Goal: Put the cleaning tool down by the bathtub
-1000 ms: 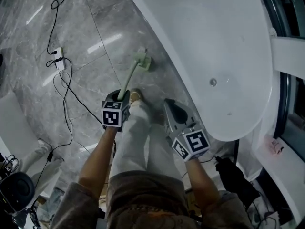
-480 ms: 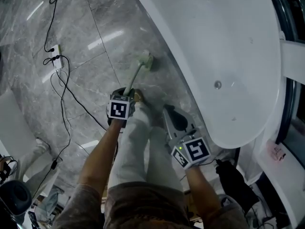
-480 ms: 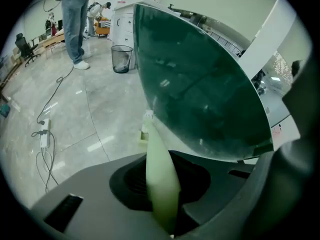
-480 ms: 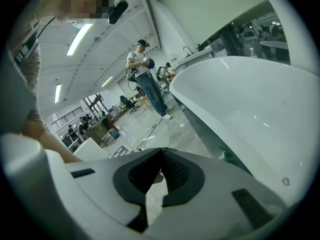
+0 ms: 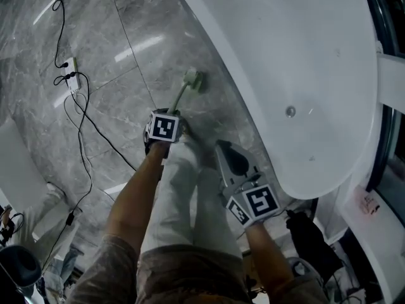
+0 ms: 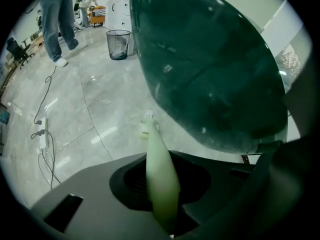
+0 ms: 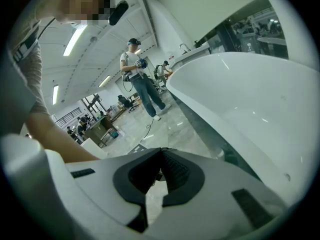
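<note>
Brush (image 5: 183, 94), pale green and long-handled, is clamped by its handle in the left gripper (image 5: 169, 116), whose jaws press on the shaft from both sides. The handle's near end is swallowed between the pads in the left gripper view, and in the head view the marker cube covers the jaws altogether. The brush head (image 6: 146, 126) points away, low at the foot of the tub (image 5: 297, 56). It is too small and blurred to show bristles, or whether it touches the floor (image 5: 95, 18).

The right gripper (image 5: 223, 149) sits at lower centre of the head view with its jaw tips together and nothing between them.

The tub fills the upper right of the head view and is cut off by the right frame edge. In the left gripper view its side shows only as a dark curved wall. A person (image 6: 56, 19) at the upper left of that view is cropped at the waist, with a wastebasket (image 6: 118, 44) beside them. Another person (image 7: 139, 76) stands far back in the right gripper view.

The holder's trouser leg (image 5: 183, 195) hides the tile below the left gripper. Open tile spreads to the left of the brush. A cable (image 5: 88, 122) and power strip (image 5: 71, 65) lie well apart from it at the upper left. On the right the tub's curve closes in, just beside the brush head.
</note>
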Demonstrator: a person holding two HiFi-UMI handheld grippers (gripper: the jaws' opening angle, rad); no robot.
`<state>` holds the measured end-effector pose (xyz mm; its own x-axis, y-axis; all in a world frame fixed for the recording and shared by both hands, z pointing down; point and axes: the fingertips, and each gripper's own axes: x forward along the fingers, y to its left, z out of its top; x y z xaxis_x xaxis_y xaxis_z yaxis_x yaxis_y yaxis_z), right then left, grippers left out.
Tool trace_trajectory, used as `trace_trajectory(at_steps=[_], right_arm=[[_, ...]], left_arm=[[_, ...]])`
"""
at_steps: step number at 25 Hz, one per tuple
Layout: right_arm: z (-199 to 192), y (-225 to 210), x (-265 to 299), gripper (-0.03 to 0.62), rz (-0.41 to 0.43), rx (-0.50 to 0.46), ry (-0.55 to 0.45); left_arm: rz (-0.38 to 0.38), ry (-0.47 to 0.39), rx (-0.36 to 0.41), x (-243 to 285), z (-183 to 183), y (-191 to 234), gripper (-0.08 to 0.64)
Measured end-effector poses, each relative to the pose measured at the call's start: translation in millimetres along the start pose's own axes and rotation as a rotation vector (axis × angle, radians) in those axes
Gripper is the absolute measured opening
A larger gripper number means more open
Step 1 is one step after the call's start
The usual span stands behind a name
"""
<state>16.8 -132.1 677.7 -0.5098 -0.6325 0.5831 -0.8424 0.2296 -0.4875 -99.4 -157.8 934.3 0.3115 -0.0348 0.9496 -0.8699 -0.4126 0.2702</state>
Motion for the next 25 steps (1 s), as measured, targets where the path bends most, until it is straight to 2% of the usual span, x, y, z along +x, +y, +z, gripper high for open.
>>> trace_trajectory(at_steps=[9,13,25], right_arm=[[-2.3,-0.3,8.9,0.000,0.000,0.016,0.008],[-1.6,-2.8,11.6,0.000,-0.002,0.021,0.007],[-3.3,-7.9,19.1,0.000,-0.011,0.058,0.005]], left_arm=[[-0.003,0.101,0.001,18.2,6.9,-0.1,0.069],[-0.019,0.175,-0.009,29.7,1.7,-3.2,0.069],[-0.005,0.257,0.030,56.6,23.1,0.5,0.069]])
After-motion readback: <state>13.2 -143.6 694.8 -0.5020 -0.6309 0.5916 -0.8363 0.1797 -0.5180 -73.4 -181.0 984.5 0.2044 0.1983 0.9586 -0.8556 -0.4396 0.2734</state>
